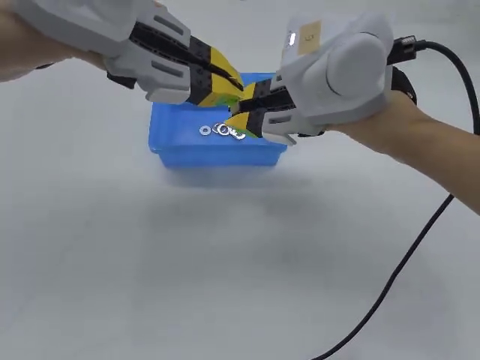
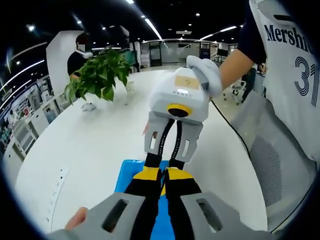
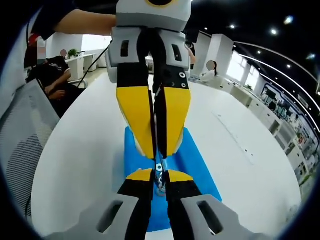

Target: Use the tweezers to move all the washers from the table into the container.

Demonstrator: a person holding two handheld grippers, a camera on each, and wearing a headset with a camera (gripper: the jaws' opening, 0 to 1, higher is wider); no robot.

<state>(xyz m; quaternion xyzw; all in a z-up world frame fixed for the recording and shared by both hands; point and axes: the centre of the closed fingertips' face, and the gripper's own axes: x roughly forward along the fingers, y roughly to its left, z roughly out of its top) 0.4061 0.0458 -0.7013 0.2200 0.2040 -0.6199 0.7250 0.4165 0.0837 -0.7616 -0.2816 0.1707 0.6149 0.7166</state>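
Observation:
A blue container [image 1: 217,154] stands on the white table with several silver washers [image 1: 223,130] lying inside it. Both grippers meet tip to tip just above its far side. My left gripper [image 1: 235,81] comes in from the upper left with its yellow-tipped jaws pressed together [image 2: 163,175]. From the right comes my right gripper [image 1: 236,121], shut on thin silver tweezers [image 3: 159,182] whose tip points down over the container [image 3: 200,175]. In the right gripper view the left gripper [image 3: 159,152] hangs directly above my right gripper [image 3: 159,174].
A black cable [image 1: 405,255] trails from the right gripper across the table toward the near edge. White tabletop [image 1: 187,262] spreads in front of the container. A potted plant [image 2: 97,75] stands at the table's far end, with a person behind it.

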